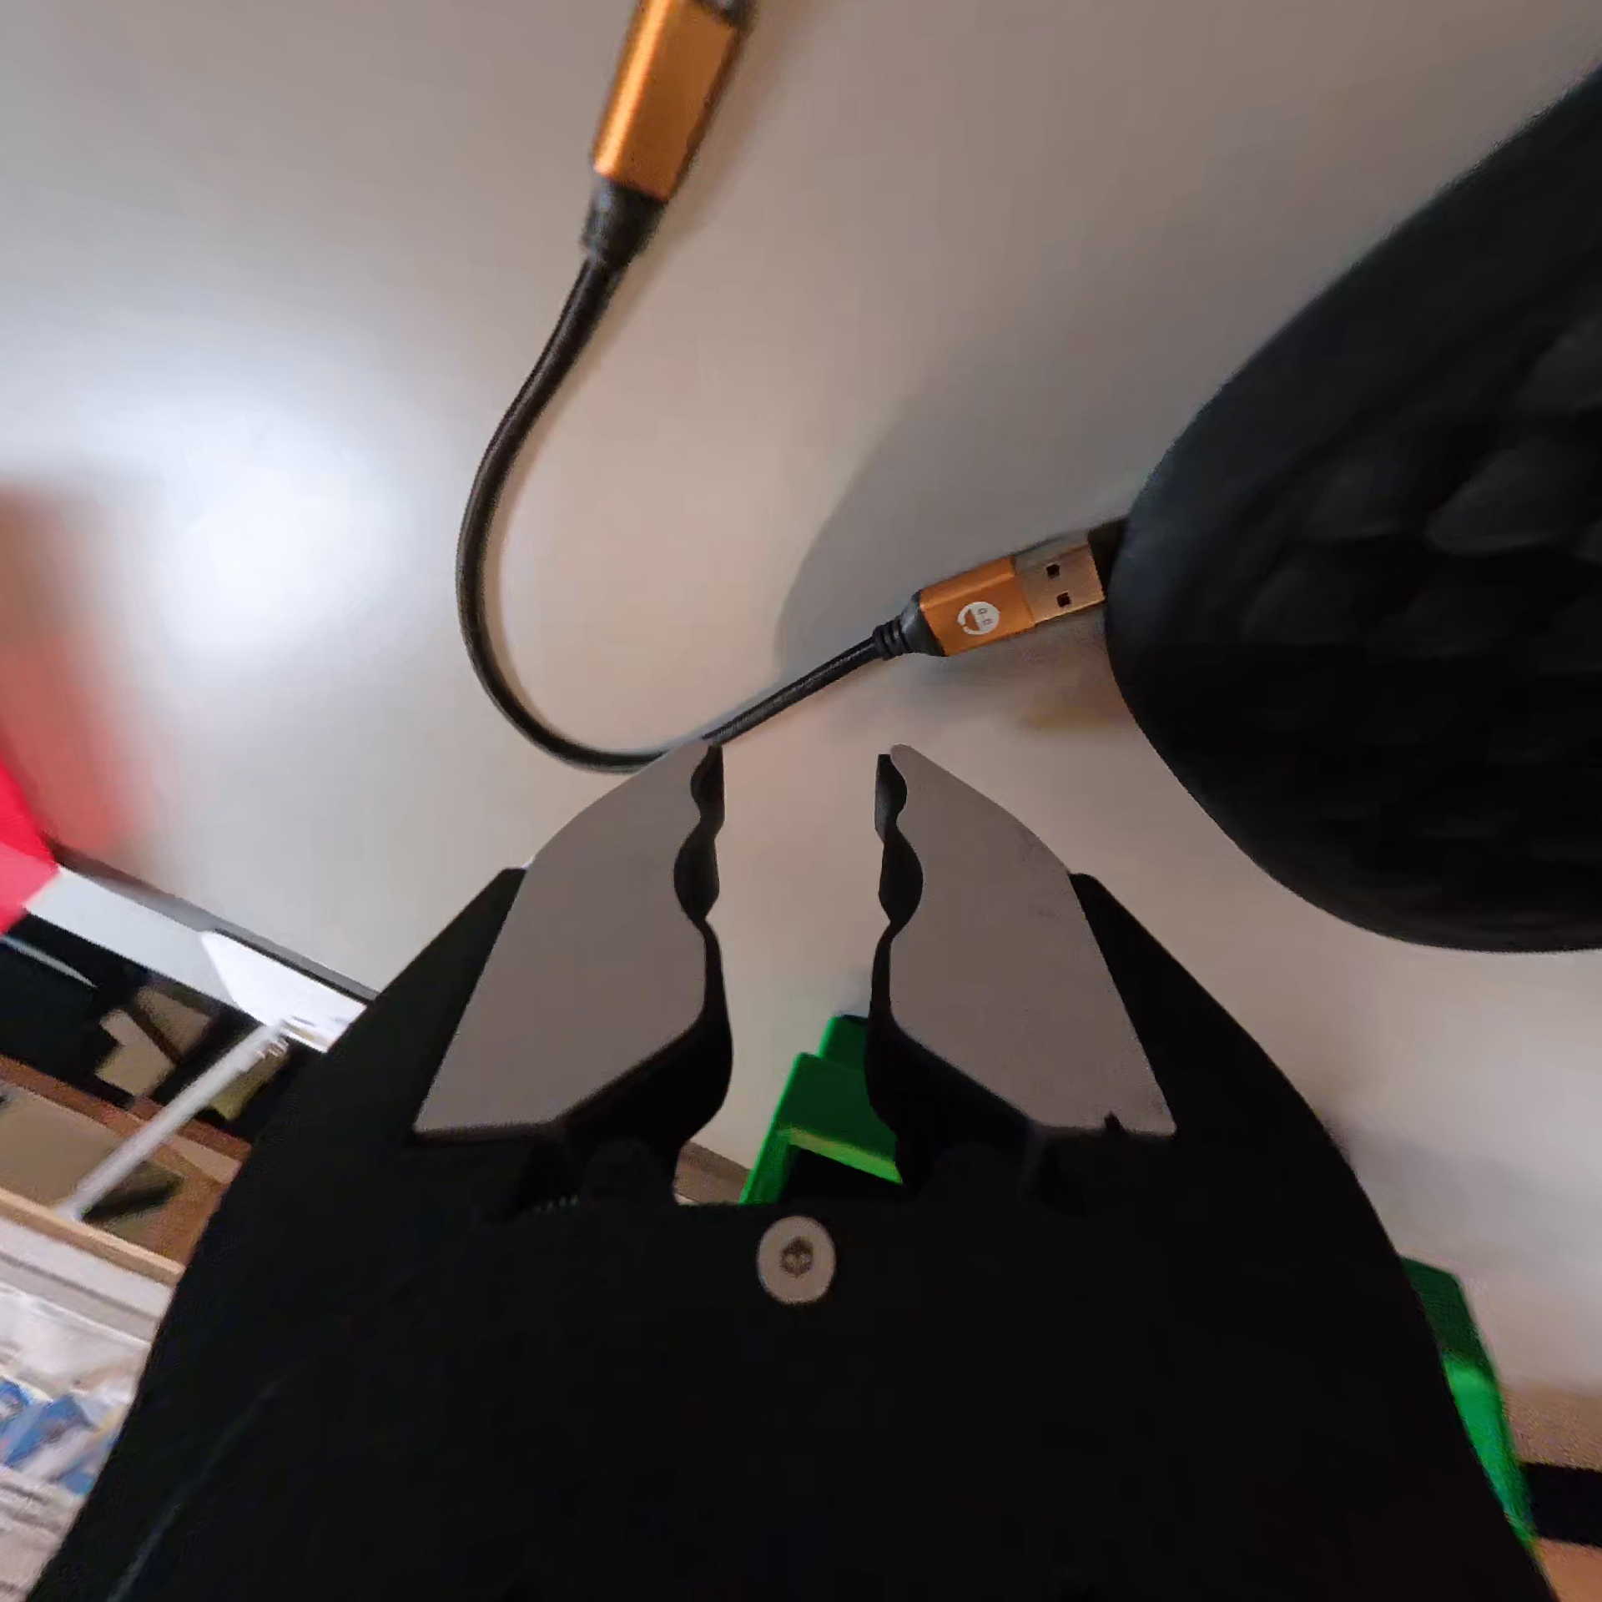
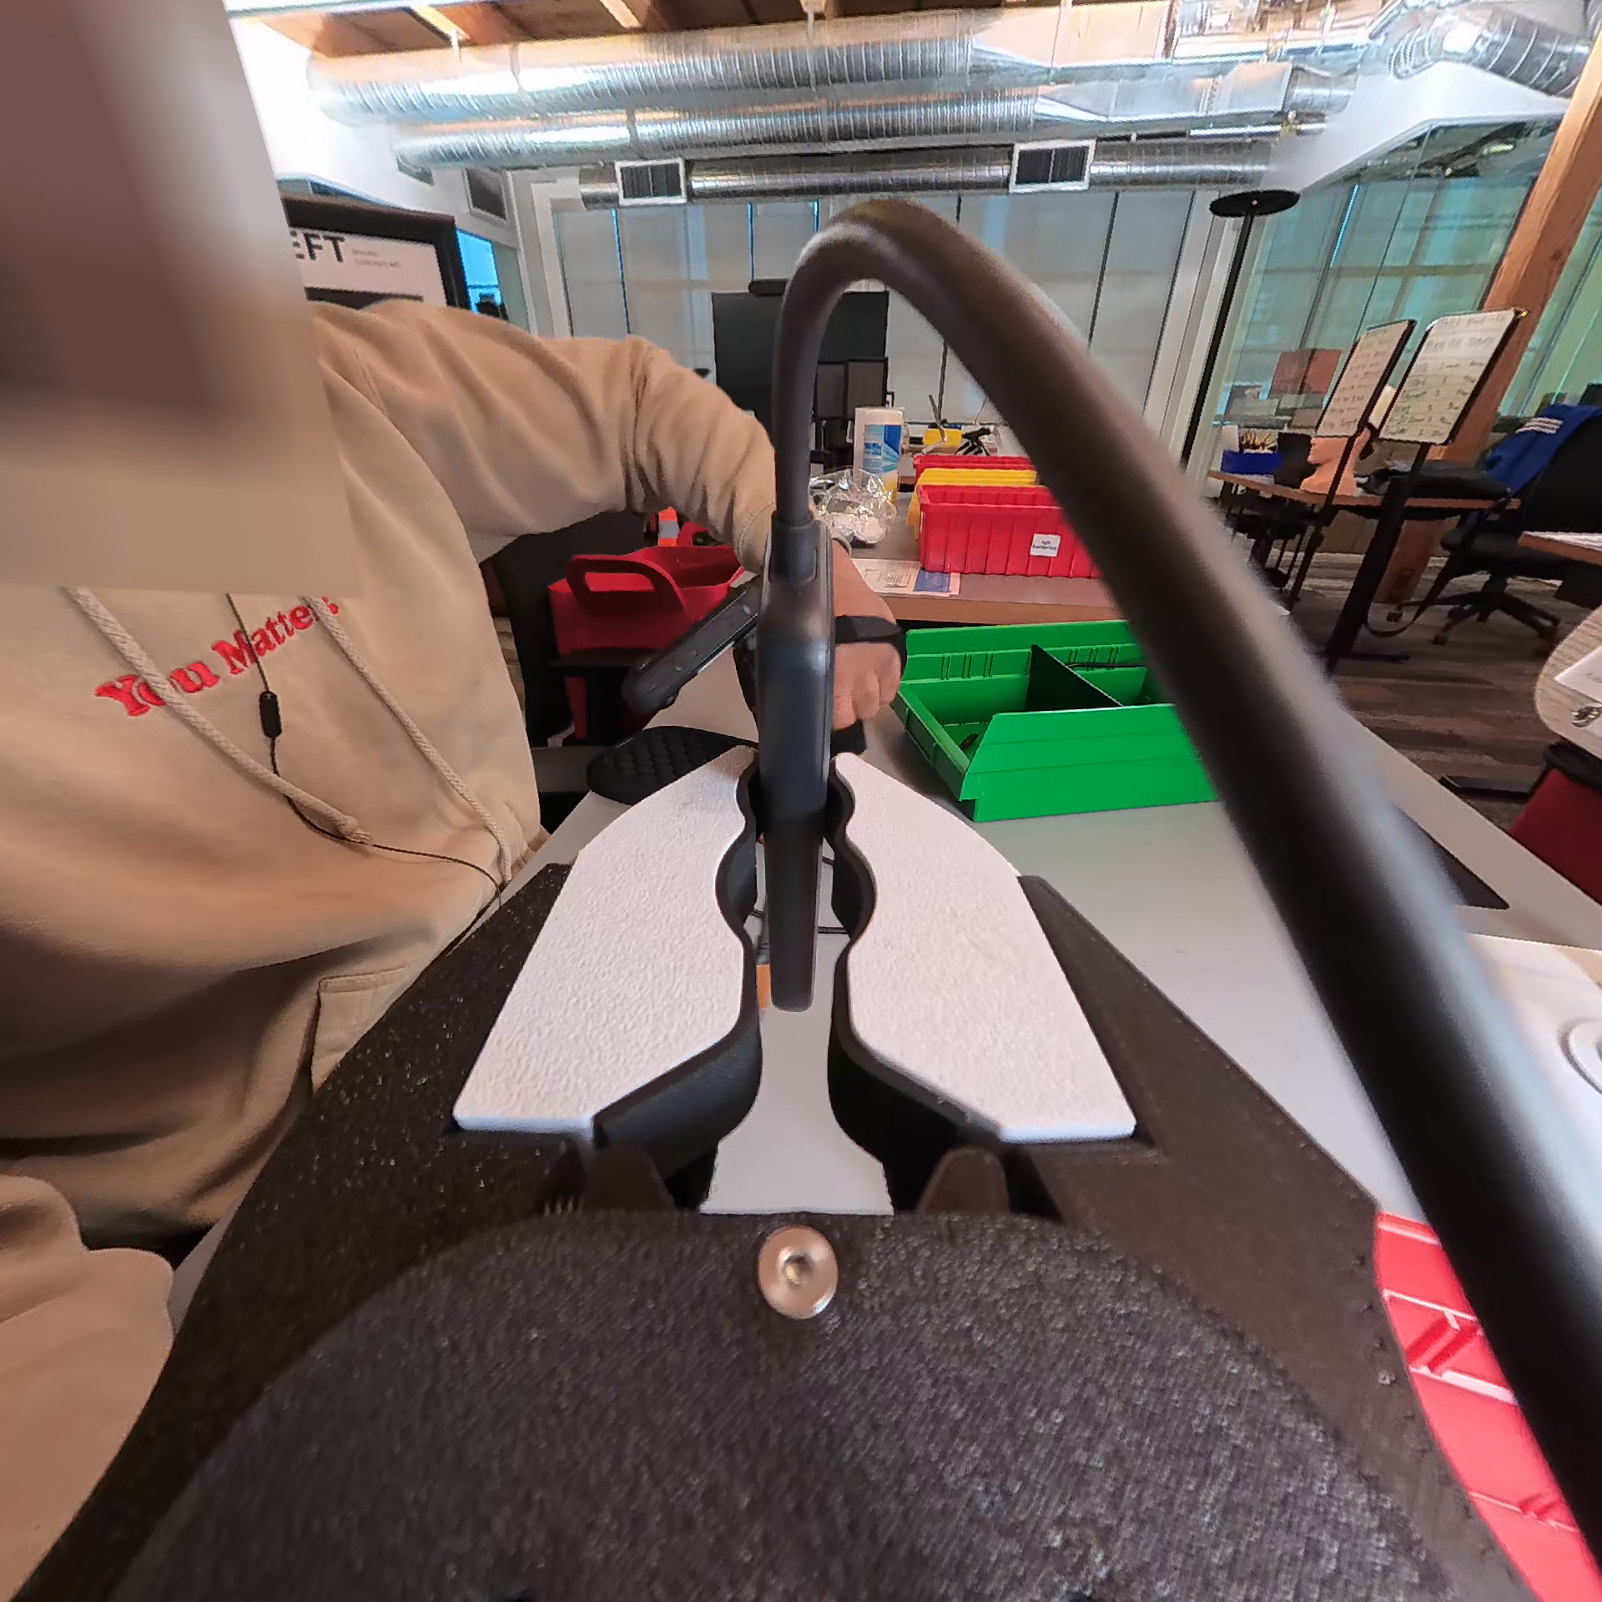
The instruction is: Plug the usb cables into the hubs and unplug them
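Observation:
My left gripper (image 1: 799, 758) is open and empty, low over the white table (image 1: 260, 433). Just beyond its fingertips lies a black braided USB cable (image 1: 485, 555) with orange ends: a USB-A plug (image 1: 1010, 607) at the right and a longer orange connector (image 1: 667, 87) at the top. The plug's metal tip touches a black honeycomb-textured object (image 1: 1387, 563). My right gripper (image 2: 795, 771) is shut on a dark grey hub (image 2: 793, 659), held upright and edge-on. The hub's thick dark cable (image 2: 1127, 563) arcs up and off to the right. A bit of orange (image 2: 763, 984) shows under the hub.
A green divided bin (image 2: 1066, 754) stands on the table beyond the right gripper and also shows behind the left fingers (image 1: 832, 1118). A person in a beige hoodie (image 2: 260, 823) is at the left. Red bins (image 2: 997, 537) stand on a farther table. A red bin edge (image 2: 1474, 1404) is at the lower right.

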Motion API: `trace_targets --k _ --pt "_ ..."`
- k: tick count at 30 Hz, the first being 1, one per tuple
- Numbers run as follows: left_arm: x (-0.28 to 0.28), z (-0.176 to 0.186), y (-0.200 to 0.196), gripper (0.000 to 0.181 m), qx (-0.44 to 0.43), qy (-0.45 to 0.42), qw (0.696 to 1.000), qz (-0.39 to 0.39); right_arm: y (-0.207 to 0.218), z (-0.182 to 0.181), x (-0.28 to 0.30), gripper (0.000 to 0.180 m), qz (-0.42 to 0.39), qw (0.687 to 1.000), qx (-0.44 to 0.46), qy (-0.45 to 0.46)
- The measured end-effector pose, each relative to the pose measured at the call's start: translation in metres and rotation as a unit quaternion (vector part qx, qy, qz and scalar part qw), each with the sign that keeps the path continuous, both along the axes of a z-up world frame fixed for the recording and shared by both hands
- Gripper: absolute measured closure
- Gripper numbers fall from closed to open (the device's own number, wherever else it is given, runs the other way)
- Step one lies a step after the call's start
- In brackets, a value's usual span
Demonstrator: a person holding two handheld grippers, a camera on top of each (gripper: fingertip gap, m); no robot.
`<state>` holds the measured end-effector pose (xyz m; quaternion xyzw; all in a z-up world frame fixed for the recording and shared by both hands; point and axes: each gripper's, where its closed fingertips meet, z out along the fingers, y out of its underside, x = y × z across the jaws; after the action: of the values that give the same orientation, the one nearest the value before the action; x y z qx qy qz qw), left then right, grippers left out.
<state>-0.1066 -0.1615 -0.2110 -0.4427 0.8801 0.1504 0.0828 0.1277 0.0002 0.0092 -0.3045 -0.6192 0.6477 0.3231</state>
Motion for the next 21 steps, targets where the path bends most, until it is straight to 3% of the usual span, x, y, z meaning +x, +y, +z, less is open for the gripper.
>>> trace_targets --k 8,13,16,18,21 --pt "0.004 -0.014 -0.012 0.153 -0.062 0.063 0.992 -0.093 0.003 -0.003 -0.001 0.168 -0.004 1.0 -0.002 -0.004" --pt "0.0 -0.016 -0.016 0.166 -0.094 0.068 0.99 -0.082 0.006 -0.004 -0.001 0.168 -0.008 1.0 -0.005 -0.006" --pt "0.004 -0.016 -0.018 0.175 -0.123 0.03 0.992 -0.011 0.008 -0.006 -0.001 0.168 -0.009 1.0 -0.008 -0.007" --pt "0.014 -0.016 -0.018 0.176 -0.155 -0.042 0.984 0.083 0.008 -0.005 -0.001 0.168 -0.009 1.0 -0.009 -0.007" --pt "0.032 -0.012 0.002 0.176 -0.188 -0.17 0.926 0.279 0.006 -0.004 -0.001 0.168 -0.006 1.0 -0.008 -0.005"
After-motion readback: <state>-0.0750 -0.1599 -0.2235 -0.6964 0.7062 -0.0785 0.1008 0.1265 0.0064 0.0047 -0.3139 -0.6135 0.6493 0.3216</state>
